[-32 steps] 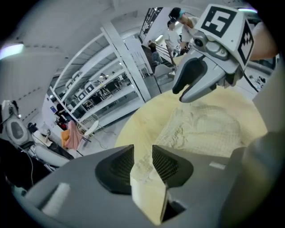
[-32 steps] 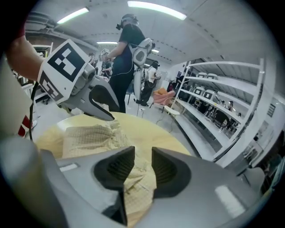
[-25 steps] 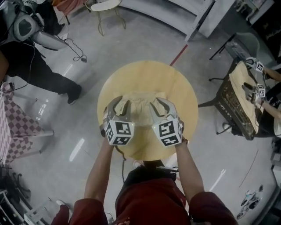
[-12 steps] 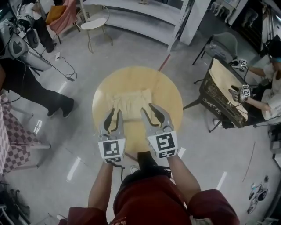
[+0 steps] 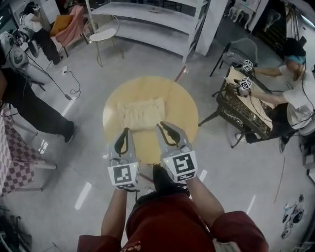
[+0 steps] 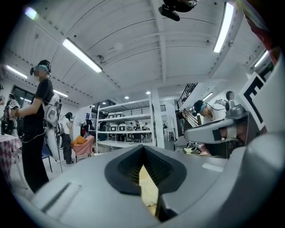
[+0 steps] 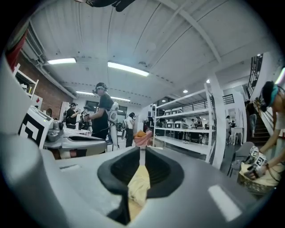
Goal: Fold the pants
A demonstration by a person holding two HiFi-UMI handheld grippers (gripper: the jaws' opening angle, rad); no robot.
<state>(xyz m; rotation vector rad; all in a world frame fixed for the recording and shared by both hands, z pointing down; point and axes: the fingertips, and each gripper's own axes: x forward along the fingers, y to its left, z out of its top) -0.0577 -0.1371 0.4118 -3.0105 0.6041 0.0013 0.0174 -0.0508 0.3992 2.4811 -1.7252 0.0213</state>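
The cream pants [image 5: 141, 113] lie folded into a small rectangle on the round wooden table [image 5: 182, 106]. Both grippers hang level over the table's near edge, apart from the pants. My left gripper [image 5: 123, 132] is shut with nothing in it. Its jaws have just been closing. In the left gripper view [image 6: 143, 151] only a yellow sliver shows below the tips. My right gripper [image 5: 164, 125] has also just been closing and stands at a thin slit [image 7: 141, 151] with nothing between the pads. The pants [image 7: 139, 187] show through its gap.
A round-seated chair [image 5: 104, 29] and long white shelves [image 5: 147, 15] stand beyond the table. A person in black [image 5: 29, 108] stands at the left. At the right, another person works with grippers at a second table [image 5: 246, 108]. A checked cloth [image 5: 15, 162] hangs at the far left.
Both grippers have drawn back off the pants toward me and lifted. Their jaws have narrowed, the left fully. The pants stay folded on the table.
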